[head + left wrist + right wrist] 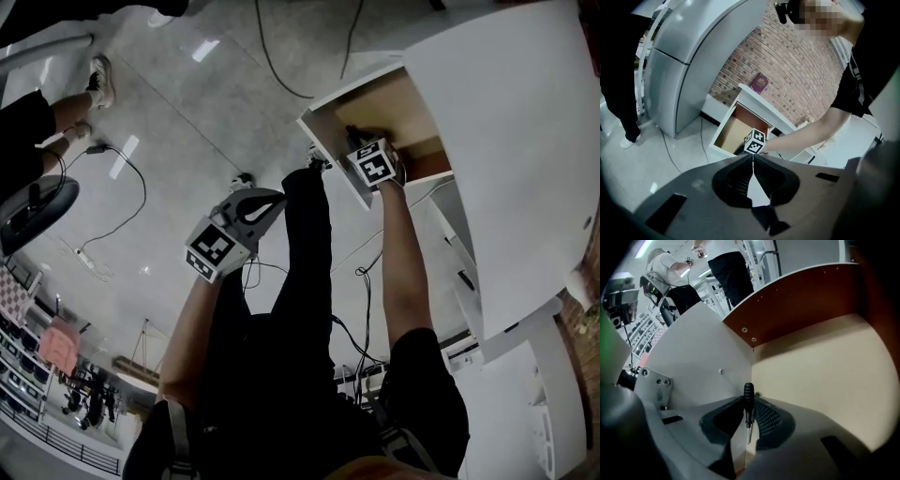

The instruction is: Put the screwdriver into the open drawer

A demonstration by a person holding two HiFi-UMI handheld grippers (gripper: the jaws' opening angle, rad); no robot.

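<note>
Screwdriver: the screwdriver (748, 397) is clamped between the right tongs (751, 405), black handle pointing away from them and thin shaft back toward their throat. It is inside the drawer (811, 362), above the pale bottom and near the corner where the white side wall meets the brown back wall.
Right tongs: narrow, closed on the screwdriver near where handle meets shaft.
Left tongs: the left tongs (753, 159) are pressed together with nothing in them, held out over the floor (187, 141), well apart from the drawer.
Contact: I cannot tell whether the screwdriver touches the drawer bottom.
Risk, drop: if released from above the bottom, the round handle would probably roll or bounce.
Risk, grip: the hold is small and on a slim part, so the tool could pivot or slip.
Risk, wall: with the corner so close, a sideways move could knock the handle against the side wall.
Surface: smooth pale board, bare where visible.
Room: glossy grey floor with cables, brick wall (797, 61), white cabinet (506, 141).
</note>
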